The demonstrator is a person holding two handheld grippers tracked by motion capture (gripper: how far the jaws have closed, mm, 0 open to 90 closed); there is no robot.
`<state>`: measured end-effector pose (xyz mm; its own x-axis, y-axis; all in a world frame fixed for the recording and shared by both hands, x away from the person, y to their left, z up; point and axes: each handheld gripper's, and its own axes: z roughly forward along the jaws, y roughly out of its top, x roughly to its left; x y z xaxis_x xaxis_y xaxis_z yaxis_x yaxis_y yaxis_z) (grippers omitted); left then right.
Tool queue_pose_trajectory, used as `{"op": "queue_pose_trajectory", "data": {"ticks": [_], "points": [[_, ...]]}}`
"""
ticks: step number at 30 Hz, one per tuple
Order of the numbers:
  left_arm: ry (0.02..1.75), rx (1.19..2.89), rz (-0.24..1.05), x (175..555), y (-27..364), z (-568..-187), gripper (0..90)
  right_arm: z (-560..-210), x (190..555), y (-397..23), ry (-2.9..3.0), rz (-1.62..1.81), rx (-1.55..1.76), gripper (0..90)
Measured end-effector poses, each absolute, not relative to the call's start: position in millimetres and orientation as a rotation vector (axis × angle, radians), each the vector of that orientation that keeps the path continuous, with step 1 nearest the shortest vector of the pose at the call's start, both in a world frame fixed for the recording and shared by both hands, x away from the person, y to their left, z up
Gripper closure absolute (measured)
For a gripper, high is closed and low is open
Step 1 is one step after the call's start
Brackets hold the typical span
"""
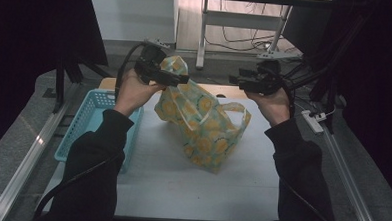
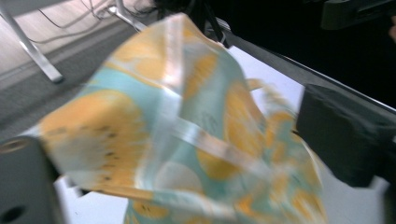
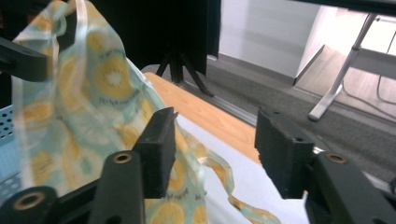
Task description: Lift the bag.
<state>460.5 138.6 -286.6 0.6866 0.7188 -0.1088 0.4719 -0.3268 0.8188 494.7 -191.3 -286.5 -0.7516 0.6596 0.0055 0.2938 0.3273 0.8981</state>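
A white table (image 1: 171, 179) stands before a dark-curtained room, with a blue basket (image 1: 86, 120) at its left edge. The fruit-print bag (image 1: 203, 126) droops onto the tabletop, its top corner between the spread jaws of the left gripper (image 1: 178, 78), which I cannot tell to be pressing it. The right gripper (image 1: 235, 80) hangs released above the bag's loose handle (image 1: 236, 110), jaws parted on nothing.

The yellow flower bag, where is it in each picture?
High view: the bag sits mid-table, its top by the left gripper.
Left gripper view: the bag is blurred, in the middle.
Right gripper view: the bag is at left.
Shared landmark: the white table.
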Motion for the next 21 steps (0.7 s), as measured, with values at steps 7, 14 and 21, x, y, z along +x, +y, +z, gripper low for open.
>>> {"op": "queue_pose_trajectory", "data": {"ticks": [7, 14, 21], "points": [[0.903, 2.019, 0.351, 447, 156, -281, 0.8, -298, 488, -197, 2.246, 1.411, 0.851, 38.9], [0.874, 2.126, 0.228, 439, 170, -294, 0.5, -307, 480, -205, 2.262, 1.424, 0.856, 37.4], [0.808, 2.099, 0.170, 432, 180, -304, 1.7, -320, 476, -196, 2.315, 1.451, 0.838, 36.1]]}}
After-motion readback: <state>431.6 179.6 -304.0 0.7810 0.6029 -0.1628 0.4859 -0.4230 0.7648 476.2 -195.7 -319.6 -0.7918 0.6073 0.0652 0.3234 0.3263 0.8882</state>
